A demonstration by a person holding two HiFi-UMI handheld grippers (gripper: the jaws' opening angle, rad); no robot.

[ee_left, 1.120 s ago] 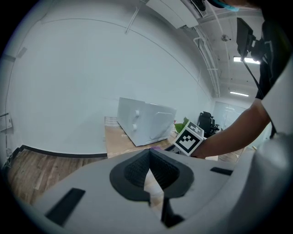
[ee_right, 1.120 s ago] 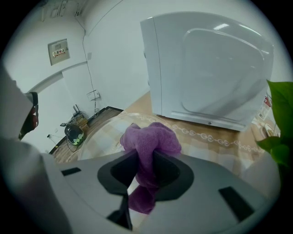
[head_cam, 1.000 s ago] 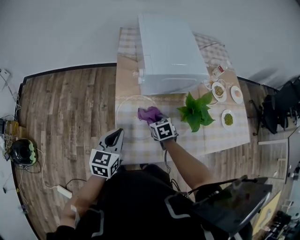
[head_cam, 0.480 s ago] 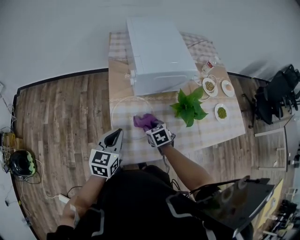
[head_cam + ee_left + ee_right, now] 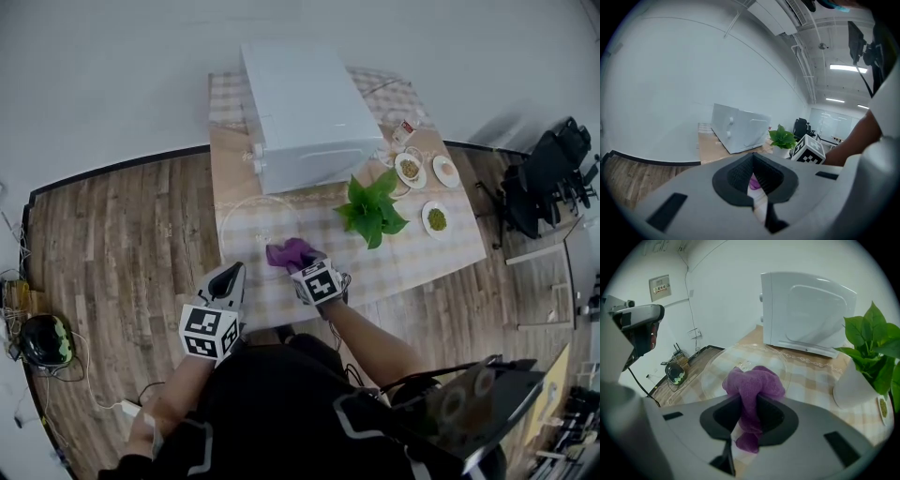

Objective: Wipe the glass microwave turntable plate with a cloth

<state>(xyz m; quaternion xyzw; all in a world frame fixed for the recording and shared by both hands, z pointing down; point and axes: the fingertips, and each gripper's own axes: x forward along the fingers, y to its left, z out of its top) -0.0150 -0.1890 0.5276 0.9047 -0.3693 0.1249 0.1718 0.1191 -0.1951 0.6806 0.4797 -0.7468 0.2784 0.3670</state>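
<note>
The clear glass turntable plate [image 5: 246, 217] [image 5: 719, 363] lies flat on the checked tablecloth in front of the microwave. My right gripper [image 5: 298, 263] [image 5: 749, 414] is shut on a bunched purple cloth [image 5: 288, 251] [image 5: 753, 386], held at the plate's near right edge. My left gripper [image 5: 228, 278] [image 5: 753, 182] hangs off the table's near left edge, jaws closed together with nothing between them; a sliver of the purple cloth [image 5: 753, 183] shows through the slit between the jaws.
A white microwave [image 5: 305, 111] [image 5: 809, 317] stands behind the plate. A potted green plant [image 5: 369, 210] [image 5: 866, 363] sits to the right, with three small food dishes [image 5: 432, 194] beyond it. Wooden floor lies to the left, with a helmet [image 5: 45, 341] and cables on it.
The right gripper with the cloth has slid toward me and slightly left, from the plate's right part to its near right edge. The left gripper has stayed where it was.
</note>
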